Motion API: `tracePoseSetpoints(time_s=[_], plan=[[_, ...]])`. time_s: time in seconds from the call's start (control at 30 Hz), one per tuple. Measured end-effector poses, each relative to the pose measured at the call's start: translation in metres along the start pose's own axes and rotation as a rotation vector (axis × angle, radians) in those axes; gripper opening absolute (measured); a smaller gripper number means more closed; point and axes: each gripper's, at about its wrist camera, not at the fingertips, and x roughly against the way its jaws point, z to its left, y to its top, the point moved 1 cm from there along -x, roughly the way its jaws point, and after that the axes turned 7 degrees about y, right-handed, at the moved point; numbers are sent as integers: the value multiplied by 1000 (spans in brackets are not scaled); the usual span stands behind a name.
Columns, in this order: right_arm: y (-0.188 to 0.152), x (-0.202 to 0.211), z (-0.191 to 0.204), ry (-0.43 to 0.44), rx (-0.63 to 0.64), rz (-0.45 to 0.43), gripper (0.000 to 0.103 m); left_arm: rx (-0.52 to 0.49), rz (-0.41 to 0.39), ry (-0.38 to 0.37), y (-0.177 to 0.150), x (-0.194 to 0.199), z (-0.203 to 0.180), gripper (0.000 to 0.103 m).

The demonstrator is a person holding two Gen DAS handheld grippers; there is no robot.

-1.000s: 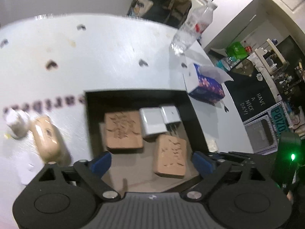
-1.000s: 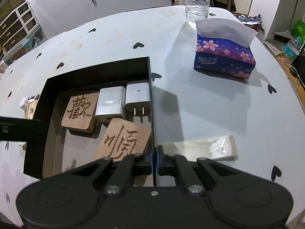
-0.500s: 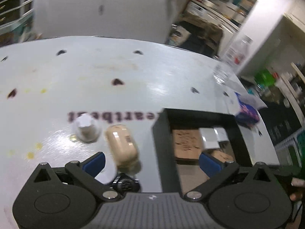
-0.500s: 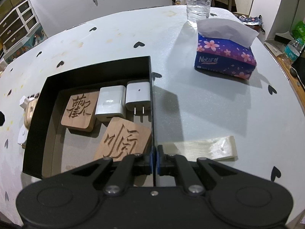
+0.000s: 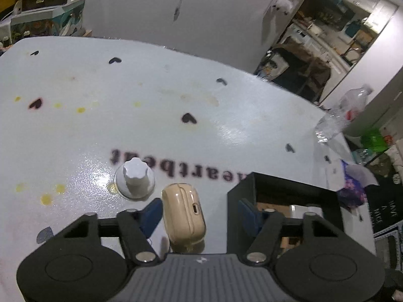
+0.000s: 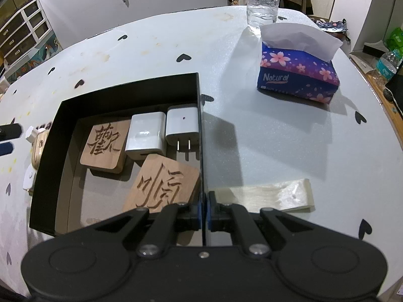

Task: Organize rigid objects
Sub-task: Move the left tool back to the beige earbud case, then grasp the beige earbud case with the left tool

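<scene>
A beige earbud case (image 5: 183, 216) lies on the white table just left of the black box (image 5: 240, 201). My left gripper (image 5: 199, 215) straddles the case and its jaws are closing. The left pad (image 5: 151, 214) is at the case's side, while the right pad (image 5: 248, 216) stands clear of it by the box corner. A white knob-shaped piece (image 5: 134, 177) sits just beyond. My right gripper (image 6: 204, 205) is shut on the right wall of the black box (image 6: 200, 136). Inside lie two carved wooden blocks (image 6: 104, 146) (image 6: 161, 186) and two white chargers (image 6: 146, 134) (image 6: 182, 125).
A floral tissue pack (image 6: 298, 75) and a water bottle (image 6: 263, 0) stand at the far right of the table. A pale strip (image 6: 267, 197) lies right of the box. A small white piece (image 6: 29, 178) rests left of the box near the case (image 6: 39, 148).
My left gripper swung left from above the box to the beige case, and its jaws have narrowed around it. The right gripper has kept its hold on the box wall.
</scene>
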Motion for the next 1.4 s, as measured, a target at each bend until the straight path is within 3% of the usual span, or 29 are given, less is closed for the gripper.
tracePoseSetpoints(time_s=[0.13, 0.33, 0.43, 0.53, 0.67, 0.83, 0.97, 1.17, 1.4], plan=[[0, 0, 0, 1, -2, 0, 5, -6, 49, 63, 2, -21, -8, 60], [-1, -3, -1, 2, -9, 4, 5, -4, 67, 82, 1, -40, -11, 53], [-1, -3, -2, 2, -13, 6, 5, 34, 54, 17, 3, -42, 1, 28], [0, -5, -1, -1, -13, 12, 5, 65, 51, -49, 7, -43, 10, 21], [1, -7, -1, -7, -11, 20, 5, 59, 58, -66, 11, -45, 12, 22], [2, -7, -1, -7, -13, 22, 5, -14, 51, -55, 6, -41, 4, 45], [2, -8, -2, -7, -15, 23, 5, -118, 41, -42, -7, -40, -9, 55], [2, -9, -2, -9, -17, 24, 5, -179, 46, -37, -13, -49, -5, 48], [2, -9, -2, -9, -17, 25, 5, -43, 51, -134, -2, -54, 36, 53]])
